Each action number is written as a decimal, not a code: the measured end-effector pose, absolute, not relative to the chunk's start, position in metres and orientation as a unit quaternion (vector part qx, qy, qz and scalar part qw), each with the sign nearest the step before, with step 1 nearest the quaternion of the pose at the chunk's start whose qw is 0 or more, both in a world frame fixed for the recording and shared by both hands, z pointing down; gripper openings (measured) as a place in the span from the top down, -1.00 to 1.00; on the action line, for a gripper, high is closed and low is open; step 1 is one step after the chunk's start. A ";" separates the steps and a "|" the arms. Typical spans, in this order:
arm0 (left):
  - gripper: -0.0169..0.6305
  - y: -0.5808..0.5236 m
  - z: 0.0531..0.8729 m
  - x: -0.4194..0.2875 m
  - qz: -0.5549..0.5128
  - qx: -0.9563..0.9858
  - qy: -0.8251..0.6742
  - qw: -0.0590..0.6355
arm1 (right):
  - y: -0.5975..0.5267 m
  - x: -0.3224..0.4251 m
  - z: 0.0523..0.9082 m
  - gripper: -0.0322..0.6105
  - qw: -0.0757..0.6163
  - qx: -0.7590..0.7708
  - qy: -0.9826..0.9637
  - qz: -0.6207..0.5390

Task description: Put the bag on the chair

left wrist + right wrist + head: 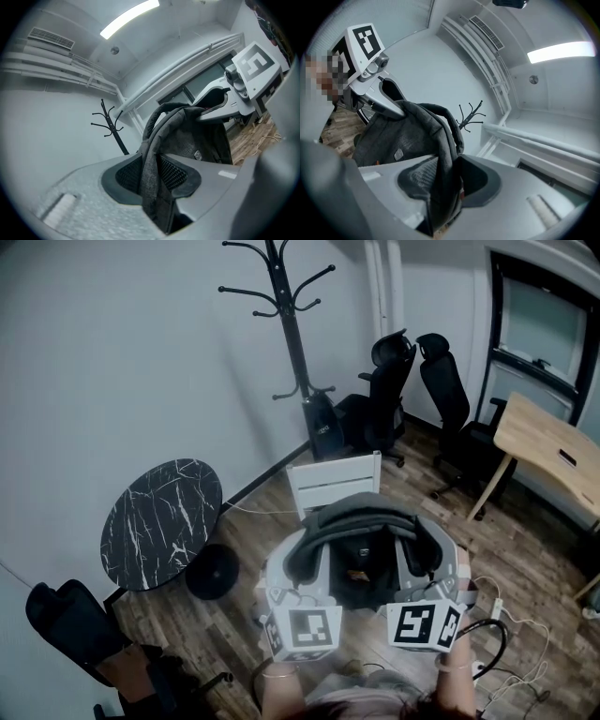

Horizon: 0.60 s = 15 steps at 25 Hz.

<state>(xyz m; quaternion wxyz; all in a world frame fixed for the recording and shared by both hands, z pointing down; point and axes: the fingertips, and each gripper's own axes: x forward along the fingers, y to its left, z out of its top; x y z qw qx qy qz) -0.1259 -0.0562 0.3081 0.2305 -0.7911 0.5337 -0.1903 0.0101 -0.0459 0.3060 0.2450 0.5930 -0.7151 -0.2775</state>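
Carry step, I'd say. The bag [361, 563] hangs between the 2 grippers. The left gripper [152, 174] is clamped on 1 grey strap [149, 140], and the right gripper [447, 183] is pinching the other strap. The white chair [334, 482] is just ahead of both, its back sticking out past the bag. The seat is hidden under the bag, so I can't tell if it's touching yet. Next move, I guess: get the bag over the seat, lower it evenly, then let go of both straps together so it doesn't flop off.
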 end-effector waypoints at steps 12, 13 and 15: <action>0.59 -0.076 0.316 -0.133 -0.179 -0.799 0.525 0.232 | -0.063 0.002 0.315 0.48 0.238 0.609 -0.702 -0.282; 0.59 -0.078 0.317 -0.132 -0.178 -0.800 0.525 0.231 | -0.065 0.003 0.315 0.48 0.237 0.610 -0.701 -0.282; 0.60 -0.084 0.319 -0.131 -0.178 -0.801 0.524 0.229 | -0.070 0.005 0.316 0.48 0.239 0.612 -0.700 -0.279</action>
